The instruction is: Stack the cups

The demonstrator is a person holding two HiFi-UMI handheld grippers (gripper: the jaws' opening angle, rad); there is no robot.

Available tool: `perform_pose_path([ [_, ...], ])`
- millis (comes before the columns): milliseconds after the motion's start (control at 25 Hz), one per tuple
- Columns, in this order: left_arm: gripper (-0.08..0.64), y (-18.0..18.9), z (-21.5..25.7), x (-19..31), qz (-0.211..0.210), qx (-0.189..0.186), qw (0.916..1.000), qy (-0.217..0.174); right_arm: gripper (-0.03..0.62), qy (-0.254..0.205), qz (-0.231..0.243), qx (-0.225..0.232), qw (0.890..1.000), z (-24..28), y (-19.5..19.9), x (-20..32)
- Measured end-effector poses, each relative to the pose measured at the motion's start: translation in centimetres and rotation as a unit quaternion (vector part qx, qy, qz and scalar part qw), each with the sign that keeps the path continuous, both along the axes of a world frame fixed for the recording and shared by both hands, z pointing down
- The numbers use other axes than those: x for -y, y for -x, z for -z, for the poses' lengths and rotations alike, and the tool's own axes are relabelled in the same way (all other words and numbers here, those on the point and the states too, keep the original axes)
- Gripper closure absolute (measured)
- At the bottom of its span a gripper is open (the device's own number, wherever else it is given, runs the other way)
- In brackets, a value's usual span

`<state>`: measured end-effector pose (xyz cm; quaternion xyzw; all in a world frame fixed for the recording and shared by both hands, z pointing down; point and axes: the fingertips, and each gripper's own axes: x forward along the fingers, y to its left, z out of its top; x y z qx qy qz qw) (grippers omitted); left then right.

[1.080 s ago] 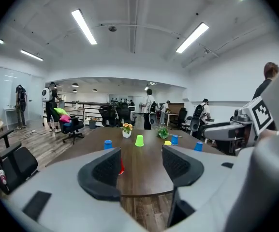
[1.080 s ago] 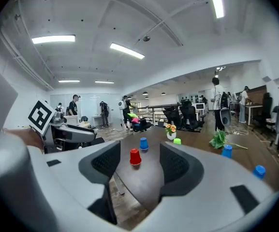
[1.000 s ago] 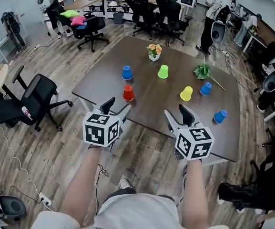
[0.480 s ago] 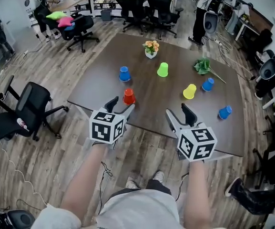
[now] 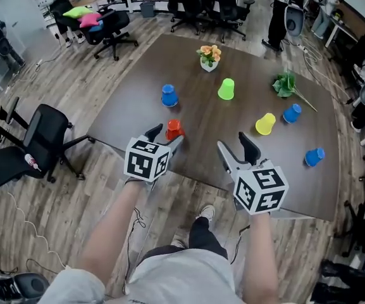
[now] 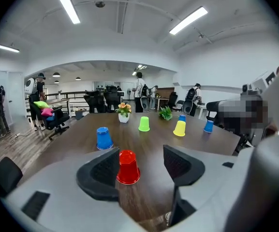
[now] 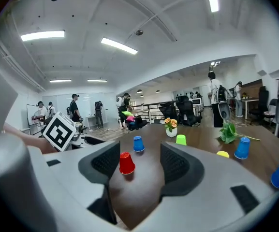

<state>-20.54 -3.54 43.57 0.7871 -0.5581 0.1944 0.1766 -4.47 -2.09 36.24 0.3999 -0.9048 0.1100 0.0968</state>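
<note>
My left tool [image 5: 167,135] hangs over the near edge of the tabletop [image 5: 201,116], toward its near left corner, released, with the jaws standing wide apart and nothing clamped. In the left gripper view the red cup [image 6: 128,167] stands upside down on the wood just ahead of the tips, lined up with the gap but closer to the left jaw; I cannot tell whether it touches that jaw. The head view puts the red cup [image 5: 173,129] right at the tool's tips. My right tool [image 5: 233,142] is beside it over the same near edge, also released, jaws apart and empty; through its gap I see bare wood and the red cup [image 7: 126,163] off to the left. Farther in, a blue cup [image 5: 168,95] stands upside down behind the red one, on the left half. On the right half a yellow cup [image 5: 265,123] sits just beside a second blue cup [image 5: 291,113], and a third blue cup [image 5: 314,156] is nearer the right edge. A green cup [image 5: 226,88] stands past the middle. Toward the far edge are a flower pot [image 5: 209,57] and, to its right, a leafy sprig [image 5: 285,84].
</note>
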Motion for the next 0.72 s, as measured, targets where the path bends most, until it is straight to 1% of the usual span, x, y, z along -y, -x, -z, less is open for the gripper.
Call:
perform_pose_path([
  [320,0.273,0.3,-4.7,3.5,0.016,0.010,0.9987,0.047,0.348,0.027,0.030,-0.007,0.999,-2.6,0.3,3.9],
  [560,0.269,1.3,-7.4,5.2,0.025,0.018,0.9968,0.073,0.348,0.042,0.048,-0.015,0.998,-4.5,0.9,5.7],
  [600,0.274,1.3,-7.8,5.4,0.022,0.022,0.9965,0.078,0.348,0.046,0.048,-0.016,0.998,-4.8,0.8,6.0],
  [680,0.343,1.3,-8.3,5.8,0.016,0.034,0.9959,0.083,0.348,0.053,0.047,-0.019,0.997,-5.5,0.6,6.5],
  [720,0.347,1.3,-8.2,6.0,0.014,0.037,0.9959,0.081,0.348,0.056,0.046,-0.020,0.997,-5.7,0.4,6.7],
])
